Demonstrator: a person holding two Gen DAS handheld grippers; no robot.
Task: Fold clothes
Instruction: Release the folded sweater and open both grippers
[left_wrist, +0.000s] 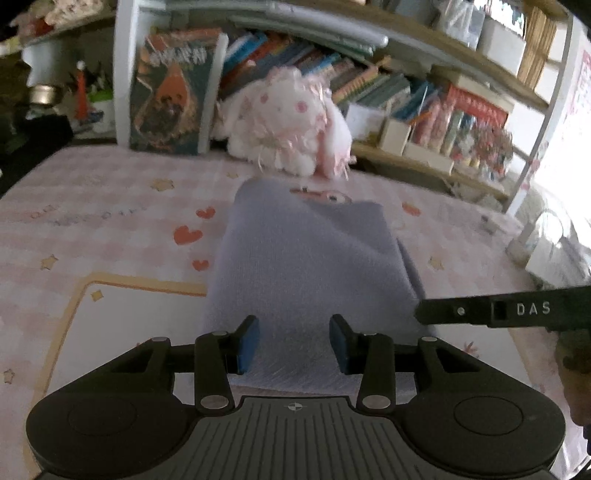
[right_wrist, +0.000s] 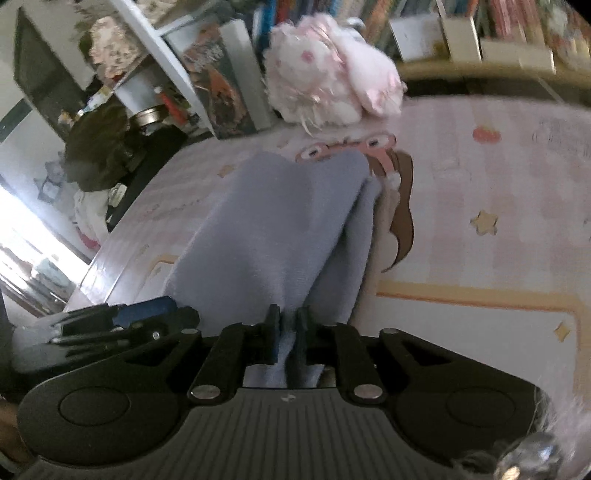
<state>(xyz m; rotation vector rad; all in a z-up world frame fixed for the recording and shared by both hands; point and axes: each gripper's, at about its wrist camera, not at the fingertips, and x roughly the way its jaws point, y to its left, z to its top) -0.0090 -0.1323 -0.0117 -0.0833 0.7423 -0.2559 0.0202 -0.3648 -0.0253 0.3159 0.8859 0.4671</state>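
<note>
A lavender-grey knit garment (left_wrist: 306, 251) lies folded in a long strip on the pink checked cover (left_wrist: 110, 206). My left gripper (left_wrist: 294, 343) hovers over its near end, its blue pads (left_wrist: 248, 343) apart and the cloth lying flat between them. In the right wrist view, my right gripper (right_wrist: 289, 328) is shut on a raised fold of the garment (right_wrist: 280, 214) at its near right edge. The cloth rises in a ridge from the pads. One black finger (left_wrist: 498, 310) of the right gripper reaches in from the right in the left wrist view. The left gripper (right_wrist: 140, 314) shows at the lower left of the right wrist view.
A white and pink plush toy (left_wrist: 288, 122) sits just beyond the garment's far end. Behind it stand an upright book (left_wrist: 173, 96) and a bookshelf (left_wrist: 406, 92) full of books. The surface's left edge (right_wrist: 99, 258) drops off beside dark clutter.
</note>
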